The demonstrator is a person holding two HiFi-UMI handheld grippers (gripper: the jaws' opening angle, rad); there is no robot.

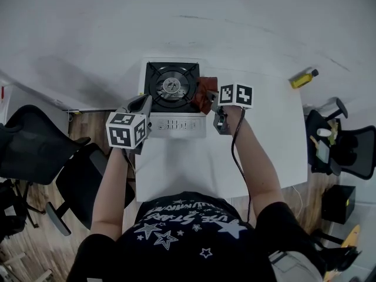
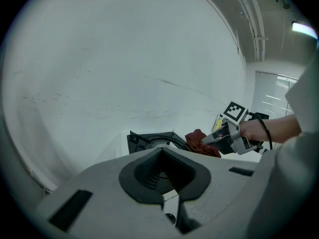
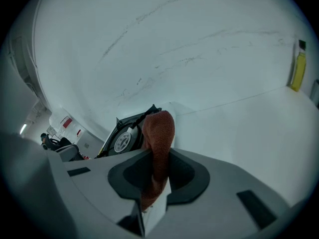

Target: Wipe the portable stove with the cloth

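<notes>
Two grippers at portable stove (image 1: pixel 172 88), upper centre of head view. Right gripper (image 1: pixel 211 100) clamped on red-brown cloth (image 1: pixel 205 94), cloth at stove's right edge. Left gripper (image 1: pixel 141 106) closed, empty, by left edge. Judged: wipe starting; next, drag cloth leftward over top.

Left arm (image 1: pixel 111 184) and right arm (image 1: pixel 254 157) reach forward. Left gripper (image 1: pixel 141 106) jaws together, nothing between. Right gripper (image 1: pixel 211 101) jaws pinch cloth (image 3: pixel 158 133).
</notes>
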